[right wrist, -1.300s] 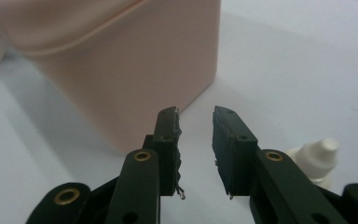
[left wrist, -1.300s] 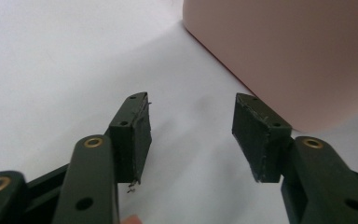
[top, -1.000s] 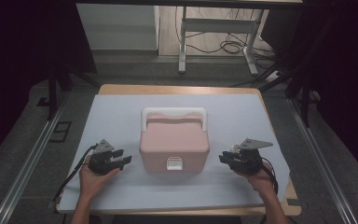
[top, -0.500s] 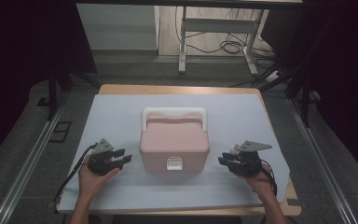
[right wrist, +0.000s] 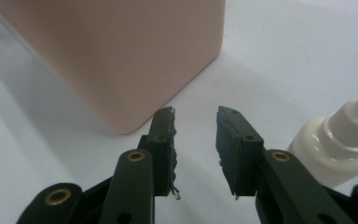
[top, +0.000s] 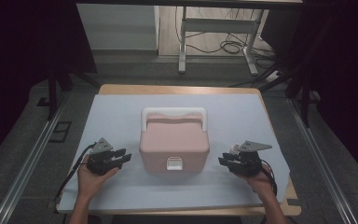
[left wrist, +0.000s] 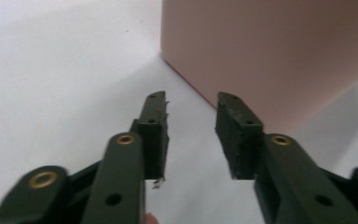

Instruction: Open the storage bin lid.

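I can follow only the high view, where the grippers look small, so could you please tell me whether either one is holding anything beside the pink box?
Observer: No. In the left gripper view, the left gripper has fingers that have just been closing, but nothing is between them. A corner of the pink box lies just ahead, untouched.
Operator: Thank you. And the right one?
Observer: The right gripper has fingers that have just been opening. They are empty too and point past a rounded corner of the box.
Operator: Is there anything near it that I might miss?
Observer: Yes, a small white bottle with a ribbed cap sits close beside one finger.
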A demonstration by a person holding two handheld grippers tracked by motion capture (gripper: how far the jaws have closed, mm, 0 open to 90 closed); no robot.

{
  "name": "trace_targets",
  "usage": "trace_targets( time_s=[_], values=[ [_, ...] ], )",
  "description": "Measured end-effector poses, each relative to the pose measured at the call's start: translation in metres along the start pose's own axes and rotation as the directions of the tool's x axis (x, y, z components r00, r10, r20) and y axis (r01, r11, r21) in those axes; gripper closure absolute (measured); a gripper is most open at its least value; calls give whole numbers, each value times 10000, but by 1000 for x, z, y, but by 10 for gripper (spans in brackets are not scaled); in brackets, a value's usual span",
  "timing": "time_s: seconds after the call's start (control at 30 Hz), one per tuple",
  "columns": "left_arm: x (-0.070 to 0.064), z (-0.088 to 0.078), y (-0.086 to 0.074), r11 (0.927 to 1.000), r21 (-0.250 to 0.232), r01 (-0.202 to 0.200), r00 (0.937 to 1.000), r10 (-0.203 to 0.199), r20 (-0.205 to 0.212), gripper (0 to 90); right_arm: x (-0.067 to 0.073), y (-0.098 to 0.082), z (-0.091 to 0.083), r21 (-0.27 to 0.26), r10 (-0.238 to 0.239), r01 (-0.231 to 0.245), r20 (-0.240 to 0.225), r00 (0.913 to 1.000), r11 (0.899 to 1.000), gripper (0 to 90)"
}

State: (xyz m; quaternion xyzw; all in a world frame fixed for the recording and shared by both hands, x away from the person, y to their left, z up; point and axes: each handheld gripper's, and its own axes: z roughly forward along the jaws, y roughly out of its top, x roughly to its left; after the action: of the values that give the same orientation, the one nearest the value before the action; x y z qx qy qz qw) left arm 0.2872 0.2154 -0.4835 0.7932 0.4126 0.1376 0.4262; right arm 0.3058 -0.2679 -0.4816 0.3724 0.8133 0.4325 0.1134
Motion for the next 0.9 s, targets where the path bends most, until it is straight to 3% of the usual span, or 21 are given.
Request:
trace_targets(
  time_s=[0.2, 0.3, 0.43, 0.77, 0.9],
  values=[
    [0, -8, 1, 9999, -63, 122, 9998, -121, 167, 820, 0, -1, 1, 103, -13, 13, 30, 10000, 9999, 664],
    [-1, -15, 5, 9998, -214, 3, 9997, 2, 225, 870, 1, -1, 2, 121, -25, 25, 14, 10000, 9999, 662],
    [-5, -20, 8, 9994, -271, -214, 9994, 221, 251, 881, 1, -2, 3, 137, -17, 17, 27, 10000, 9999, 662],
    [-6, -15, 9, 9996, -63, -262, 9989, 264, 389, 877, 0, -1, 1, 85, 38, -38, 5, 10000, 10000, 661],
    [-3, -19, 19, 9989, -96, -465, 9978, 469, 473, 868, 1, -2, 2, 118, 1, -1, -22, 10000, 9999, 660]
  ],
)
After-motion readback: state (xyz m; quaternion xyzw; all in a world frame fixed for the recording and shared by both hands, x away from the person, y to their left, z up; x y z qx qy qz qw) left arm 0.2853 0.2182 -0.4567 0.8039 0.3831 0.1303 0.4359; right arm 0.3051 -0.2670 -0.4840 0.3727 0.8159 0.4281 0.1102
